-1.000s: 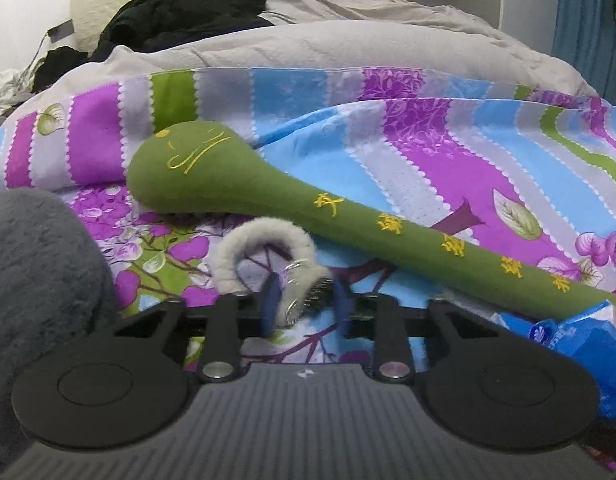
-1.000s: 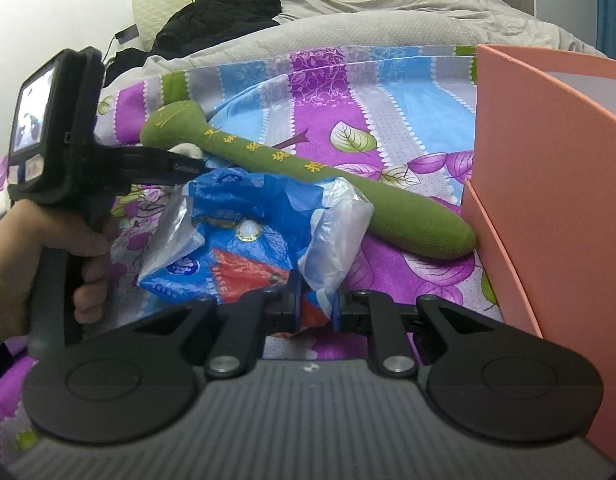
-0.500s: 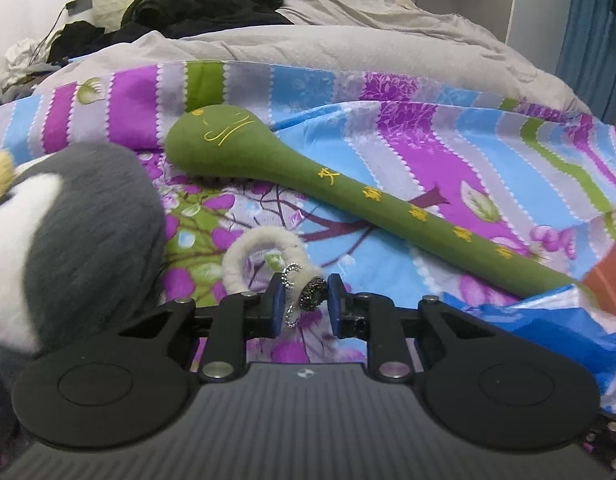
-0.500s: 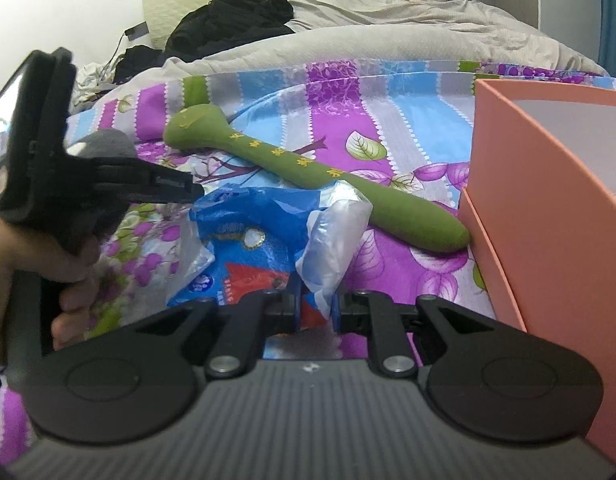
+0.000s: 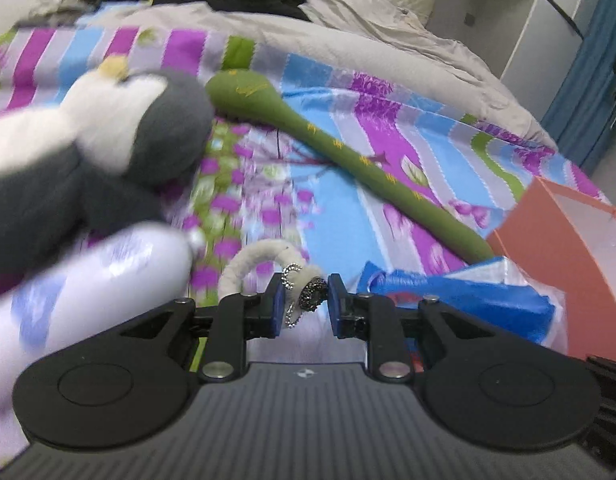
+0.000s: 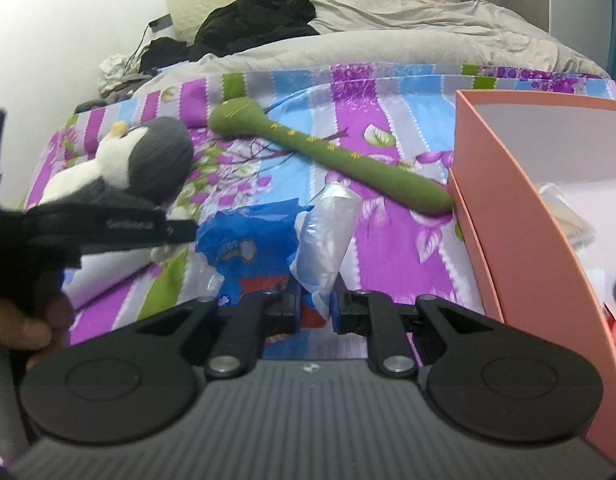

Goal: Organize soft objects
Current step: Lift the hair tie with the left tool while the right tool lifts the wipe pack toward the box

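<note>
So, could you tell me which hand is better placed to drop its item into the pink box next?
Probably the right. Its gripper, shut on the blue plastic bag, sits beside the pink box; the left gripper, holding the fuzzy white ring, is farther off.

Black ribbed tongs (image 5: 303, 304) with blue pads (image 5: 276, 308) and silver screws (image 5: 217, 369).

Left hand-held gripper (image 5: 303, 307) and right hand-held gripper (image 6: 316, 307) both angle downward, jaws clamped.
</note>
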